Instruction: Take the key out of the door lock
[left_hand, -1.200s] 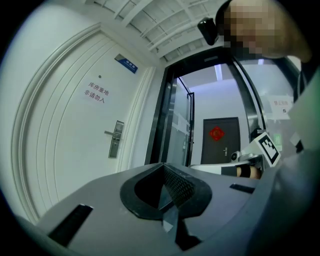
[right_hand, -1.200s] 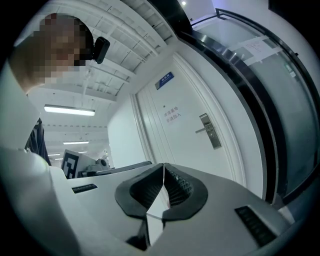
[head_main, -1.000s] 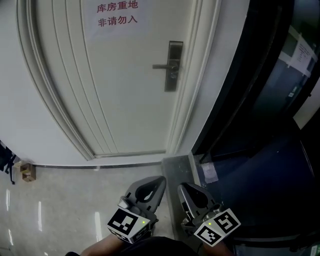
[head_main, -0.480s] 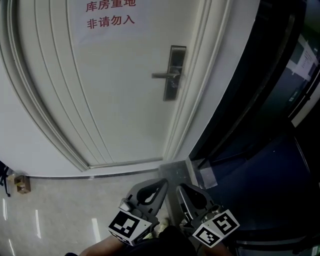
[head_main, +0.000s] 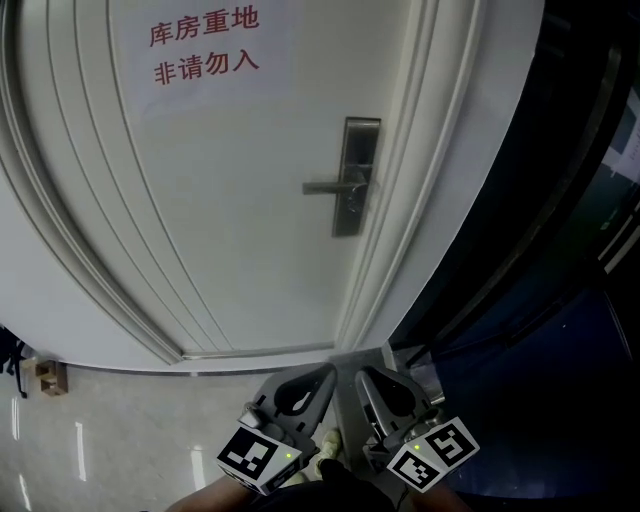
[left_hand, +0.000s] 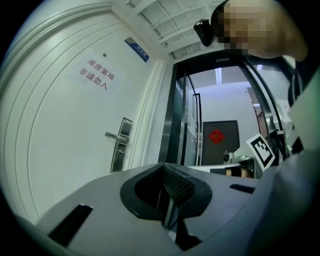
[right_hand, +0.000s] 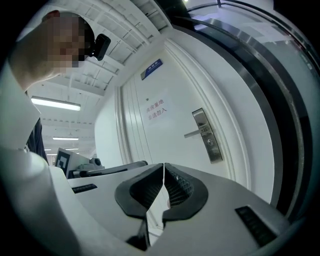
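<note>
Approach phase. I had the left gripper (head_main: 324, 371) and right gripper (head_main: 361, 373) closed, empty, at 6 o'clock. Lock plate (head_main: 356, 178) sat at 12, well apart; key too small to see. Next needed: open one, reach in.

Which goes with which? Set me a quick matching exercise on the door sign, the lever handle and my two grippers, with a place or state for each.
1. door sign
2. lever handle
3. left gripper
4. right gripper

a. jaws together, empty, low on the dark glass side
b. red characters, high on the white door
c. juts left from the metal lock plate
d. jaws together, empty, low below the door

Pairs: 1-b, 2-c, 3-d, 4-a
</note>
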